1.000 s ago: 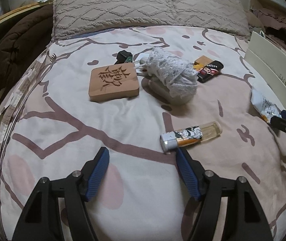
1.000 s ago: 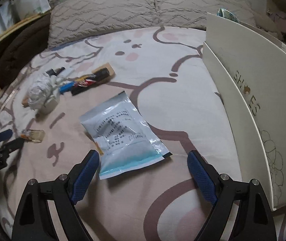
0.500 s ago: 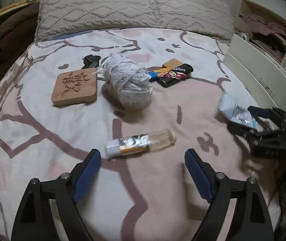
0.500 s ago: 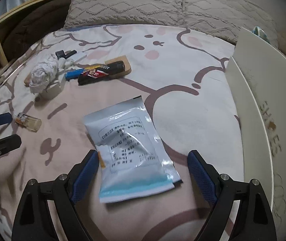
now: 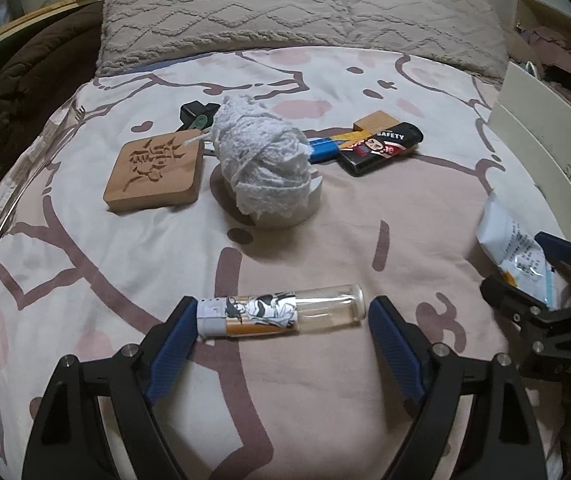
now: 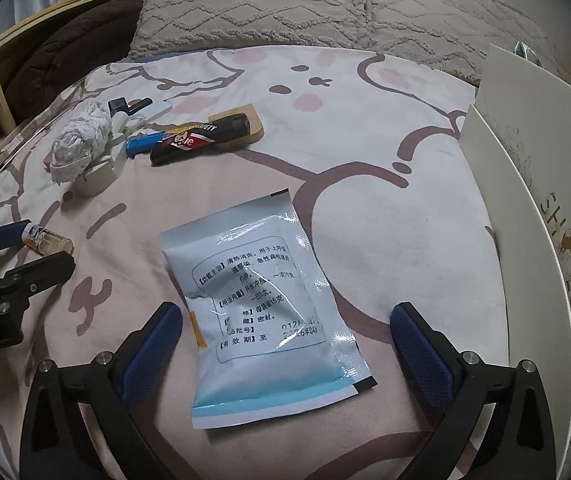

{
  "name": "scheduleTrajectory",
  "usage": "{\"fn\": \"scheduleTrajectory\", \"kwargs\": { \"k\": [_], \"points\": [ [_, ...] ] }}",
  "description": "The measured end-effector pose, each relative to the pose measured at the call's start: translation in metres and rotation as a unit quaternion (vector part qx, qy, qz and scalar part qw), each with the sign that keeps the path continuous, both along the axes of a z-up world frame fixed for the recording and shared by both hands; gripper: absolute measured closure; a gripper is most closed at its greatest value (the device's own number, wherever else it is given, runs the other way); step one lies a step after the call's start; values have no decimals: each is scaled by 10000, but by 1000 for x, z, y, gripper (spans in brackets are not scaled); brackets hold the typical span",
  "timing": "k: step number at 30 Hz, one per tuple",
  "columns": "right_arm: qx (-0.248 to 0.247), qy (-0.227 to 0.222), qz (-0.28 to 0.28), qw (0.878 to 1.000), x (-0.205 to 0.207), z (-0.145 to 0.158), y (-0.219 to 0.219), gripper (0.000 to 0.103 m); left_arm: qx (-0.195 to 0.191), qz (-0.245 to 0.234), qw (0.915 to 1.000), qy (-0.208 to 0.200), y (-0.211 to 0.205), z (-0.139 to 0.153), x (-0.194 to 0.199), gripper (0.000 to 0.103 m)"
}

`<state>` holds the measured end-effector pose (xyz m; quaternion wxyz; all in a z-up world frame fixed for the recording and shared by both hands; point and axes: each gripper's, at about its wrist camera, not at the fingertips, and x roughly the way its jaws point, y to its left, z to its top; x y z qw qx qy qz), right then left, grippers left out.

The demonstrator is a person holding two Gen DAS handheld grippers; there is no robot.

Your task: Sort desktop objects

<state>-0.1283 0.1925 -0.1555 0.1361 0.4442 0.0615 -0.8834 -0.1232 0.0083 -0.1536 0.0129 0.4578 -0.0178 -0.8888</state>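
Left wrist view: one patterned bedspread, two pillows, one wooden plaque, one sachet lying between the right gripper spread jaws, one vial lying between the left gripper parted jaws; the right jaws have just been opening.

Open left tongs straddle the small bottle lying crosswise.

Glossy plastic sachet, clear glass vial

Bottle lies before the cloth bundle, sachet rightward.
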Motion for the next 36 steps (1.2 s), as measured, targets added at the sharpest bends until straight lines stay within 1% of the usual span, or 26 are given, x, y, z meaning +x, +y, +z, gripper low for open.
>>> {"fn": "scheduleTrajectory", "kwargs": {
  "k": [5, 7, 9, 10, 11, 12, 14, 16, 22, 25, 29, 36],
  "points": [
    [94, 244, 19, 9997, 6, 3, -3, 1, -8, 66, 10000, 52, 1, -2, 0, 17],
    [129, 346, 79, 9993, 10, 5, -6, 7, 40, 80, 9999, 81, -1, -1, 1, 17],
    [175, 447, 184, 9987, 14, 7, -10, 20, 30, 87, 9999, 107, 0, -1, 2, 17],
    [189, 477, 236, 9984, 15, 7, -12, 24, 26, 84, 9999, 117, 0, -1, 3, 17],
    [216, 510, 289, 9980, 17, 8, -14, 31, 33, 82, 9999, 120, 0, -2, 3, 17],
    [232, 526, 330, 9978, 17, 8, -16, 34, 60, 83, 9999, 118, -1, -2, 3, 17],
    [253, 535, 342, 9977, 17, 8, -17, 34, 102, 80, 9998, 123, -2, -2, 3, 17],
    [210, 537, 332, 9978, 17, 9, -15, 35, 139, 54, 9998, 154, -2, -1, 3, 24],
    [244, 624, 301, 9973, 20, 10, -16, 37, 122, 28, 9997, 230, 0, 0, 5, 24],
    [233, 669, 267, 9971, 21, 12, -15, 41, 135, 8, 9995, 281, 0, 0, 7, 24],
    [142, 751, 169, 9969, 23, 16, -10, 42, 143, -59, 9993, 348, 1, 2, 9, 24],
    [6, 798, 167, 9967, 24, 20, -7, 43, 91, -199, 9987, 460, 7, 6, 14, 24]
  ]
}}
